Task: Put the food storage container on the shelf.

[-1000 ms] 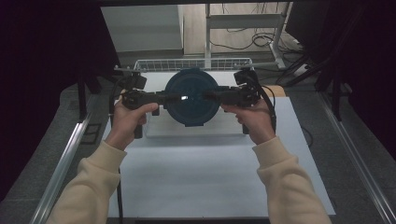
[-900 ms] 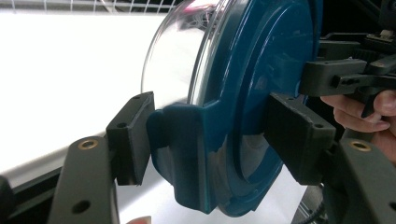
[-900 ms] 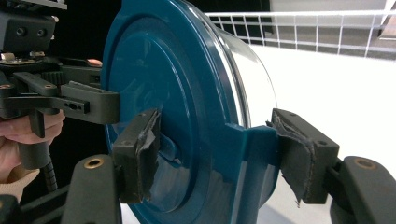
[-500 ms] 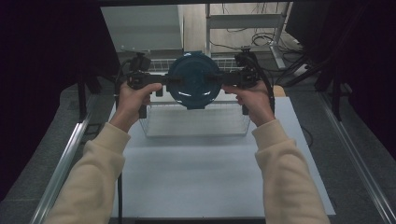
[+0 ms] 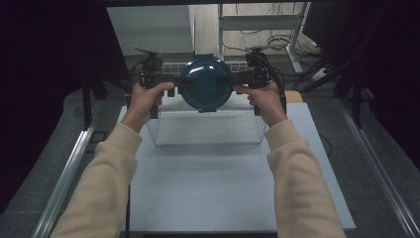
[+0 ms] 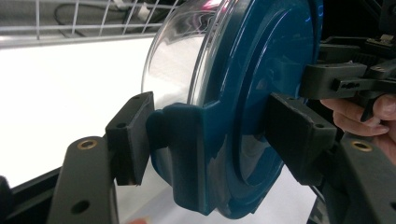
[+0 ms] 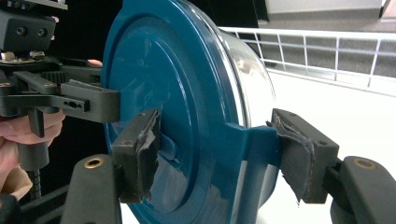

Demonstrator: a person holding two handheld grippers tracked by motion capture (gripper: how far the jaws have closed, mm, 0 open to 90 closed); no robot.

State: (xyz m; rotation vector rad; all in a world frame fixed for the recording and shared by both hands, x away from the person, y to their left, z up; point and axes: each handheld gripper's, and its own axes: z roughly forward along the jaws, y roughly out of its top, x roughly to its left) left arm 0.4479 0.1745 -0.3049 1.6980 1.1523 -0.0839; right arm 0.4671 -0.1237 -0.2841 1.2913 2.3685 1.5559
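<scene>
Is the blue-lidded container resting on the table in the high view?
No, the blue-lidded container is held up on edge above the wire basket between the two tongs.

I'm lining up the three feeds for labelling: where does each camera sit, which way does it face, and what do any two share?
High view: above the person's side, looking forward and down on the table and wire basket; both forearms, left gripper and right gripper show.
Left gripper view: rides the left gripper, facing the blue lidded container clamped between its jaws.
Right gripper view: rides the right gripper, jaws clamped on the container's opposite edge.
Shared: both gripper views show the container and the opposite hand.
</scene>
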